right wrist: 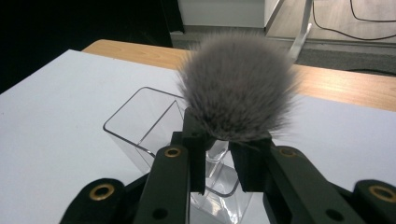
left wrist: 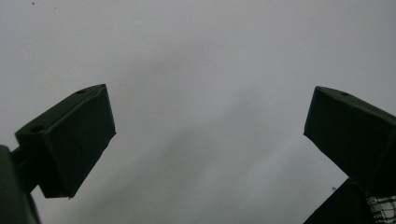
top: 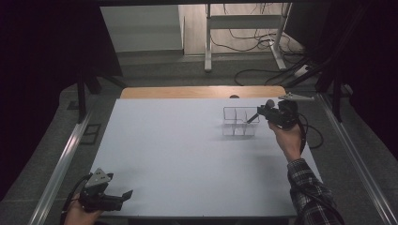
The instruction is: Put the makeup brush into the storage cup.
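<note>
R claw was clamped on a fluffy grey brush w/ its handle pointing down into the clear divided organizer near the bench's far right corner, so insertion looked underway, release left to do, while L claw sat wide open, empty, at near left edge.

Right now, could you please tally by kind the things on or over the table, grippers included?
Grippers: 2, left gripper and right gripper
Clear organiser: 1
Makeup brush: 1
Total: 4
</note>
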Action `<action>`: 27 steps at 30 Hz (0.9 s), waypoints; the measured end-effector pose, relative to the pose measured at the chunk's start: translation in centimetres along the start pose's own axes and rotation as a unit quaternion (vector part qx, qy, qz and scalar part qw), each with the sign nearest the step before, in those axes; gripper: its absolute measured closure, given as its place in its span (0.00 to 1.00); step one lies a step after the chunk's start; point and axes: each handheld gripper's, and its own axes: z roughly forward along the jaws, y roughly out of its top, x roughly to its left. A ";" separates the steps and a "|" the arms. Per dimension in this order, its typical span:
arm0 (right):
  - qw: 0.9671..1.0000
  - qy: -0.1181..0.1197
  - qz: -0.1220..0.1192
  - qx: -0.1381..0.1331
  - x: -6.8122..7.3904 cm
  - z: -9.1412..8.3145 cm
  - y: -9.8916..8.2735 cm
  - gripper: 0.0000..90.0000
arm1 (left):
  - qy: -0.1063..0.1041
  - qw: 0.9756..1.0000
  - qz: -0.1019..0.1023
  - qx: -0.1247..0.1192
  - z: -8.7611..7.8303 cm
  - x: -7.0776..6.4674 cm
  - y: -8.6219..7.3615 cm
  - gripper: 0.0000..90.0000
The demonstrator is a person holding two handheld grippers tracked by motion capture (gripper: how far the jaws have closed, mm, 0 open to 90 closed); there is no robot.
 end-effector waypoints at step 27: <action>1.000 -0.009 -0.006 0.021 0.1 1.8 -1.4 0.85 | -0.005 1.000 0.006 0.007 0.2 -0.1 0.0 0.02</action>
